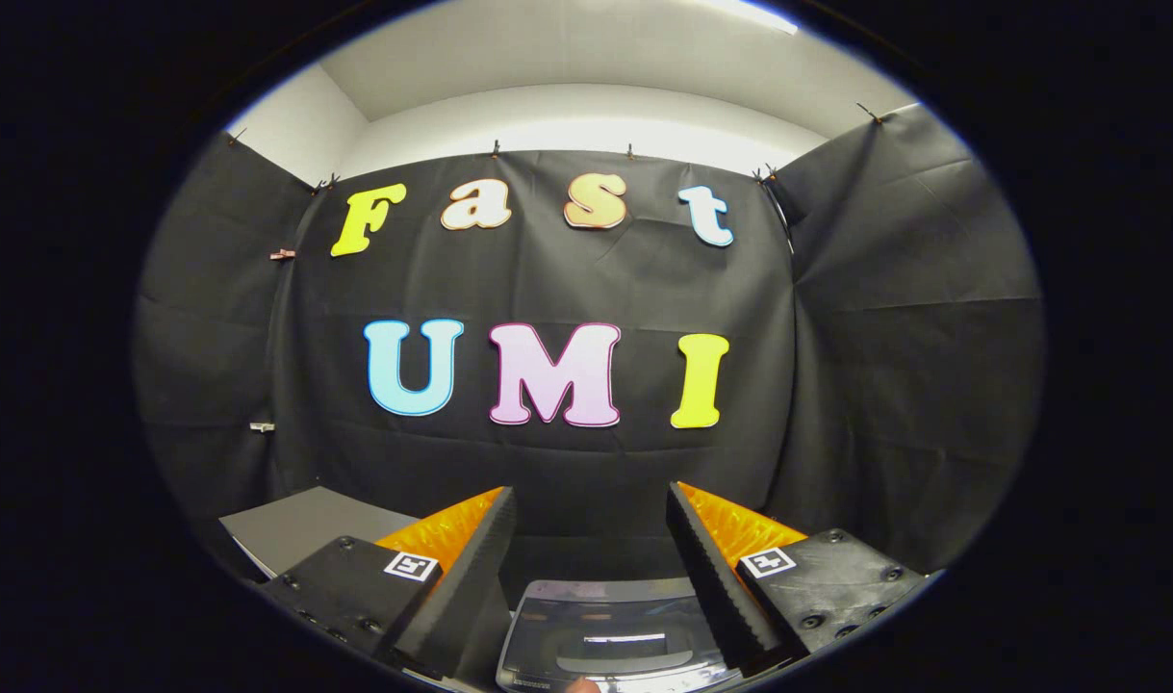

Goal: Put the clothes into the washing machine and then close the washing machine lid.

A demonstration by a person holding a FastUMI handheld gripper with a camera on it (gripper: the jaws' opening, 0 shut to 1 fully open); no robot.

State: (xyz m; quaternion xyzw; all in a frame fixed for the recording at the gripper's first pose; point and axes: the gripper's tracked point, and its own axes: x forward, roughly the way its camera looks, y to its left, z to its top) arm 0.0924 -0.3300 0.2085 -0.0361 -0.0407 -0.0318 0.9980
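My gripper is open, held up and facing the black cloth wall, with nothing between its two fingers. The left finger and the right finger are black with ribbed pads and orange sides. Below and between the fingers lies the washing machine, seen from above with its glossy dark lid reflecting light. A small orange-pink bit peeks out at the machine's near edge; I cannot tell what it is.
A flat grey surface lies to the left of the left finger, beside the machine. The black cloth wall closes off the space ahead and to both sides.
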